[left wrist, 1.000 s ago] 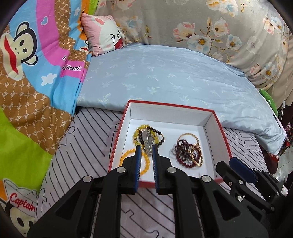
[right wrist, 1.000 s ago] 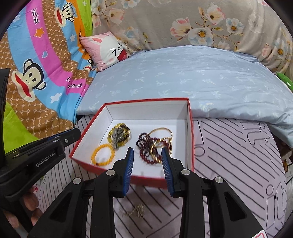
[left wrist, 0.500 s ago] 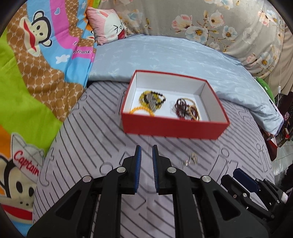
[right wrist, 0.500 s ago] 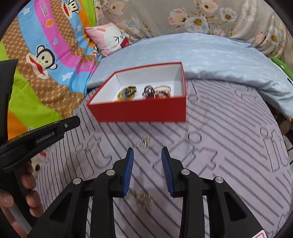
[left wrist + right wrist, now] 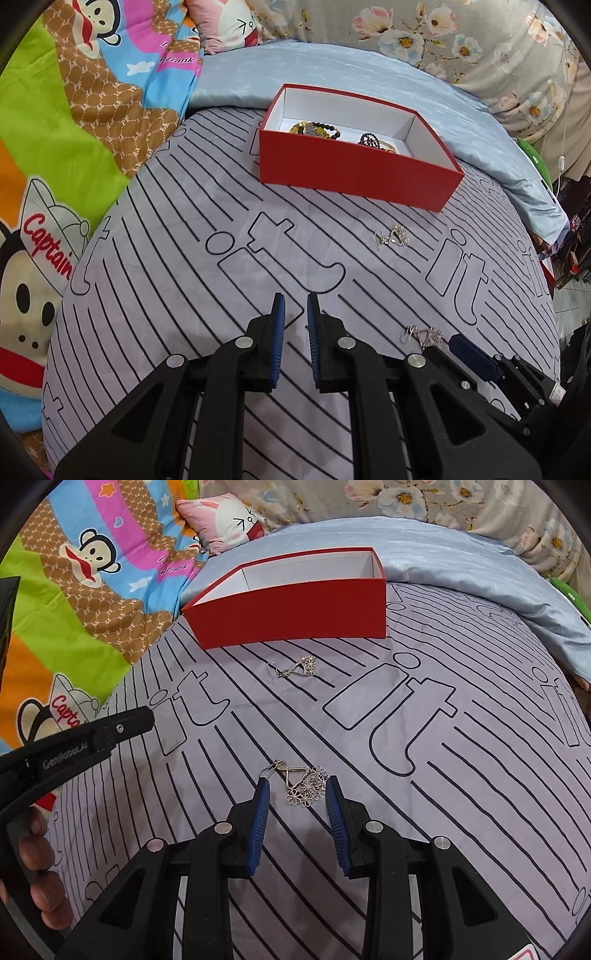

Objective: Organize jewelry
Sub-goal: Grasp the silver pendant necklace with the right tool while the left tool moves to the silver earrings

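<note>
A red box (image 5: pixel 354 173) with a white inside stands on the lilac striped sheet; bead bracelets (image 5: pixel 321 130) lie in it. Two silver flower earrings lie loose on the sheet: the far earring (image 5: pixel 297 667) sits in front of the box, also in the left wrist view (image 5: pixel 393 236). The near earring (image 5: pixel 301 781) lies between my right gripper's (image 5: pixel 296 786) open fingers, just at the tips. It shows in the left wrist view (image 5: pixel 424 334) too. My left gripper (image 5: pixel 294 306) is open a little and empty, low over bare sheet. It appears at the left in the right wrist view (image 5: pixel 92 738).
A pale blue quilt (image 5: pixel 332 77) lies behind the box. A colourful monkey-print blanket (image 5: pixel 74 129) runs along the left and a pink pillow (image 5: pixel 225 520) sits at the back. A floral cover (image 5: pixel 461 37) fills the far right.
Both grippers have pulled back from the box toward the near side of the sheet. The left gripper left the bracelets in the box. The right gripper now has the near earring between its fingers.
</note>
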`<state>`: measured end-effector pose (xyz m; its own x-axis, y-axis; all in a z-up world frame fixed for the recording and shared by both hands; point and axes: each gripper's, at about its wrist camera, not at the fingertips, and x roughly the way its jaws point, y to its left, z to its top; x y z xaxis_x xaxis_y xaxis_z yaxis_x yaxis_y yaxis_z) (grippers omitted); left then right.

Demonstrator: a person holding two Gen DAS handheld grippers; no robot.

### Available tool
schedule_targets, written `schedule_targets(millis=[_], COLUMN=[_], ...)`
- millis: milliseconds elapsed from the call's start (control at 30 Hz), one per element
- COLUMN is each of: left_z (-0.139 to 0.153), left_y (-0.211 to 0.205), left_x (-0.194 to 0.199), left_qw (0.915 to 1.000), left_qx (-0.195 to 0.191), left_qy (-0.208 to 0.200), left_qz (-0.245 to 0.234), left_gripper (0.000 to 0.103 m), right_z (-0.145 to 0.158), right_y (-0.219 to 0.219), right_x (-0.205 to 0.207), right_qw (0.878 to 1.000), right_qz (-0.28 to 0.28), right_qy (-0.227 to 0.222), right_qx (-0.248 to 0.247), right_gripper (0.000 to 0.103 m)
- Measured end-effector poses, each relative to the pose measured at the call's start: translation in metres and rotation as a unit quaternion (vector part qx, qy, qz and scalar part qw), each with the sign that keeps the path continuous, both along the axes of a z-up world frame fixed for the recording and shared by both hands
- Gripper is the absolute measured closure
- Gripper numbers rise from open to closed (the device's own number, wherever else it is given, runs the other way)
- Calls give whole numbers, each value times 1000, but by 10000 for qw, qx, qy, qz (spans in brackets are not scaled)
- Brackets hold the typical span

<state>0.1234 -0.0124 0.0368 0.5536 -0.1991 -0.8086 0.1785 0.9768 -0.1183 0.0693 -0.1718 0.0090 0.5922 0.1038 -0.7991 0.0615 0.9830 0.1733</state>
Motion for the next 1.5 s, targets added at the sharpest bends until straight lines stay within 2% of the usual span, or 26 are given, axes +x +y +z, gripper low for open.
schedule_targets(millis=[333, 667, 1033, 1200, 1500], left_z=[-5, -9, -4, 0, -8], left_y=[6, 0, -8, -31, -69], left_x=[-2, -4, 8, 20, 55], left_qw=[10000, 9999, 10000, 9998, 9994], left_qx=[3, 17, -25, -115, -208], left_qy=[54, 99, 57, -30, -56], left_qz=[56, 7, 3, -166, -278], left_gripper=[91, 91, 91, 81, 81], right_z=[-8, -10, -4, -2, -4], right_y=[2, -4, -23, -33, -47], right_x=[7, 7, 0, 0, 4], right_qw=[10000, 9995, 9995, 9992, 9987], right_qz=[-8, -86, -294, -365, -425], right_qy=[14, -50, -96, -116, -69], right_qx=[-71, -308, -9, 107, 259], right_gripper=[72, 97, 98, 98, 98])
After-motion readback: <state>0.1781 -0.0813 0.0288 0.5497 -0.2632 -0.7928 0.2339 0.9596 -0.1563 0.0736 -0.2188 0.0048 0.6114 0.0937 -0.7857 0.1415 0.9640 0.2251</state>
